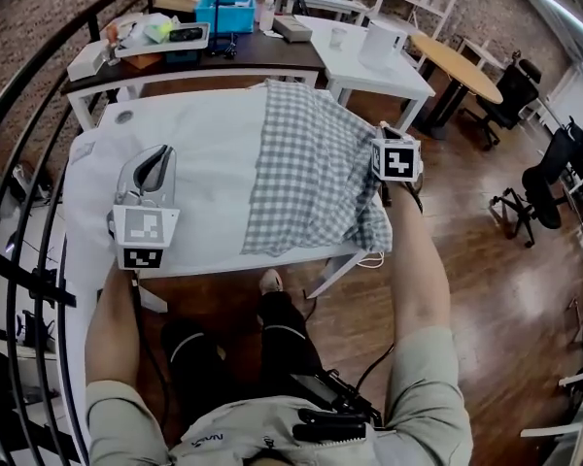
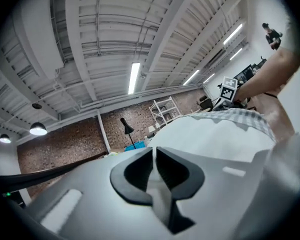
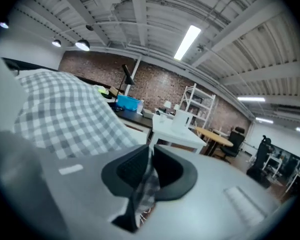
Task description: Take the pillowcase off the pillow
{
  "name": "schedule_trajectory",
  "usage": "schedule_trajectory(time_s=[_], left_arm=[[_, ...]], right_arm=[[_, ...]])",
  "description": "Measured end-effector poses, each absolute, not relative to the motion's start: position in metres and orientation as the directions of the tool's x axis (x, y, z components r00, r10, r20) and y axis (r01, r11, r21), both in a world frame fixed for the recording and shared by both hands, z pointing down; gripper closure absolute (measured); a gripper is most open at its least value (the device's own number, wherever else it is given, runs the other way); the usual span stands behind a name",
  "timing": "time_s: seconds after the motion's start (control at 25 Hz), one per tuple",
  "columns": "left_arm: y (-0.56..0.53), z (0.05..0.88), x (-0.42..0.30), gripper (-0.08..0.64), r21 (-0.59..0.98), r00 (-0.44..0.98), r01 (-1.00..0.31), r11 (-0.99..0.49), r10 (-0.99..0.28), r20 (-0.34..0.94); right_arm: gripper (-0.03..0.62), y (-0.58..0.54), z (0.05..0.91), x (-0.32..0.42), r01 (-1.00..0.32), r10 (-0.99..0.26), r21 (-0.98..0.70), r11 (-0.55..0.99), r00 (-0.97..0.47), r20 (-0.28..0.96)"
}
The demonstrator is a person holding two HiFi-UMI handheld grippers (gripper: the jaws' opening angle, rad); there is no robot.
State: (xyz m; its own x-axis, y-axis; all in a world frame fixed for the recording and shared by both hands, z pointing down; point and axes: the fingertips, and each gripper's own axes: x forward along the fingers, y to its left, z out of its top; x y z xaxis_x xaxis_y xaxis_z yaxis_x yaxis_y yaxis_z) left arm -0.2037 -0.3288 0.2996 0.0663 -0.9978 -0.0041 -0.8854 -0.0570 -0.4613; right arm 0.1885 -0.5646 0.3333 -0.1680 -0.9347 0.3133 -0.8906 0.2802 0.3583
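A white pillow (image 1: 194, 163) lies across a white table (image 1: 342, 266). Its right half is still inside a grey-and-white checked pillowcase (image 1: 311, 173). My left gripper (image 1: 155, 161) is at the pillow's bare left front part. In the left gripper view the left gripper (image 2: 154, 156) is shut on a fold of the pillow's white fabric (image 2: 210, 139), with the pillowcase (image 2: 240, 115) beyond. My right gripper (image 1: 385, 136) is at the pillowcase's right edge. In the right gripper view the right gripper (image 3: 150, 159) pinches checked cloth, and the pillowcase (image 3: 60, 114) bulges to the left.
Behind the pillow stands a dark table with a blue bin (image 1: 225, 10) and trays. A white table (image 1: 369, 61) and a round wooden table (image 1: 457, 66) are at the back right. Office chairs (image 1: 525, 197) stand on the wood floor at right. A black railing (image 1: 19, 289) runs along the left.
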Motion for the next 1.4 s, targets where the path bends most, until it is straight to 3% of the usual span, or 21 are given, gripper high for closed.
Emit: schedule_trajectory(time_s=[0.12, 0.32, 0.44, 0.56, 0.84, 0.92, 1.08, 1.4], left_arm=[[-0.316, 0.276, -0.200, 0.527, -0.488, 0.052, -0.873, -0.007, -0.996, -0.078], [-0.259, 0.237, -0.157, 0.440, -0.493, 0.148, -0.869, -0.038, -0.972, -0.184], [-0.231, 0.262, -0.126, 0.394, -0.544, 0.210, -0.832, -0.108, -0.969, -0.128], [-0.223, 0.315, -0.112, 0.360, -0.583, 0.203, -0.796, -0.163, -0.979, -0.005], [-0.252, 0.405, -0.125, 0.349, -0.642, 0.105, -0.738, -0.208, -0.975, 0.195], [-0.259, 0.414, -0.129, 0.382, -0.640, 0.084, -0.742, -0.198, -0.975, 0.205], [-0.261, 0.404, -0.132, 0.480, -0.633, 0.060, -0.759, -0.152, -0.985, 0.164], [-0.256, 0.329, -0.151, 0.535, -0.575, 0.064, -0.816, -0.067, -0.998, 0.025]], right_arm=[[0.515, -0.548, 0.331, 0.177, -0.892, -0.928, 0.303, 0.335, -0.257, 0.271], [0.445, -0.467, 0.295, 0.135, -0.846, -0.876, 0.229, 0.480, -0.475, 0.081], [0.430, -0.395, 0.295, 0.090, -0.759, -0.785, 0.249, 0.602, -0.619, 0.014], [0.421, -0.339, 0.321, 0.056, -0.686, -0.727, 0.290, 0.667, -0.685, 0.049], [0.420, -0.312, 0.408, 0.033, -0.671, -0.752, 0.344, 0.657, -0.618, 0.229], [0.465, -0.314, 0.412, 0.032, -0.682, -0.766, 0.352, 0.641, -0.600, 0.232], [0.571, -0.316, 0.404, 0.032, -0.696, -0.790, 0.382, 0.608, -0.577, 0.206], [0.580, -0.331, 0.353, 0.090, -0.800, -0.904, 0.437, 0.410, -0.418, 0.082]])
